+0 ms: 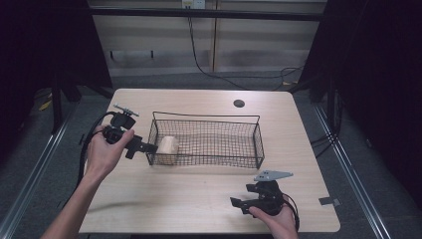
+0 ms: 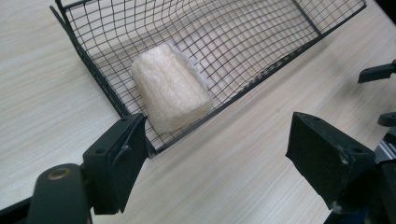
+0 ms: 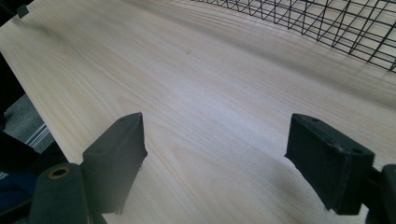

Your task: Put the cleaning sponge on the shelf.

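A black wire basket stands in the middle of the wooden table. A pale, rough block lies inside it at its left end. My left gripper is held just outside that left end, open, with nothing between its jaws. In the left gripper view the block lies behind the basket's corner wire, beyond my open left gripper. My right gripper rests near the table's front right, open and empty. In the right gripper view the right gripper is over bare wood, with the basket farther off.
The table has a round cable hole at the back. Dark curtains flank both sides, and a black cable runs across the floor behind. The right gripper's jaw tips show at the right edge of the left gripper view.
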{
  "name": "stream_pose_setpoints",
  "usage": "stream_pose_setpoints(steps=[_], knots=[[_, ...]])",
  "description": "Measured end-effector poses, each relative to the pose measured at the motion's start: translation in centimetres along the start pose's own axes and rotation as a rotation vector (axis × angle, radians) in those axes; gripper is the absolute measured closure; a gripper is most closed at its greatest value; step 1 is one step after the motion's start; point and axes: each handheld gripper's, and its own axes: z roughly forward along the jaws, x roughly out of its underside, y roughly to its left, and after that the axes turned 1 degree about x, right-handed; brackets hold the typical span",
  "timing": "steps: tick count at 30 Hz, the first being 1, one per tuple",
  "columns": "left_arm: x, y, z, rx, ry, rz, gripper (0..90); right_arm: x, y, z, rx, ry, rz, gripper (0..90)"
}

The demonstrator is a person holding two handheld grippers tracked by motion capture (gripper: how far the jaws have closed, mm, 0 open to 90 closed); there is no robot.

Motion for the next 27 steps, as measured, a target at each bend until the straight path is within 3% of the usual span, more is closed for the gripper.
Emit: stream_pose_setpoints(steps=[4,6,8,11,14,18,23,27], knots=[[0.6,-0.3,0.1,-0.035,0.013,-0.004,20.0,0.0,0.0,0.0,0.001,0.002,0.001,19.3],[0.9,-0.6,0.1,-0.047,-0.019,-0.013,20.0,0.0,0.0,0.0,0.001,0.003,0.000,19.3],[1.5,-0.8,0.1,-0.035,-0.038,-0.014,20.0,0.0,0.0,0.0,0.003,0.000,-0.001,19.3],[2.5,-0.8,0.0,-0.021,-0.020,-0.004,20.0,0.0,0.0,0.0,0.005,-0.004,-0.005,19.3],[3.9,-0.8,-0.2,-0.020,-0.032,-0.007,20.0,0.0,-0.1,-0.1,0.008,-0.005,-0.001,19.3],[5.8,-0.6,-0.7,-0.028,-0.082,-0.019,19.9,0.0,0.0,0.0,0.007,-0.006,-0.004,19.6],[8.2,0.1,-0.7,-0.051,-0.132,-0.055,17.9,0.1,0.0,-0.1,0.012,-0.005,0.008,19.6],[10.1,0.0,-0.6,-0.052,-0.139,-0.062,17.9,0.1,0.0,-0.1,0.014,-0.008,0.009,20.0]])
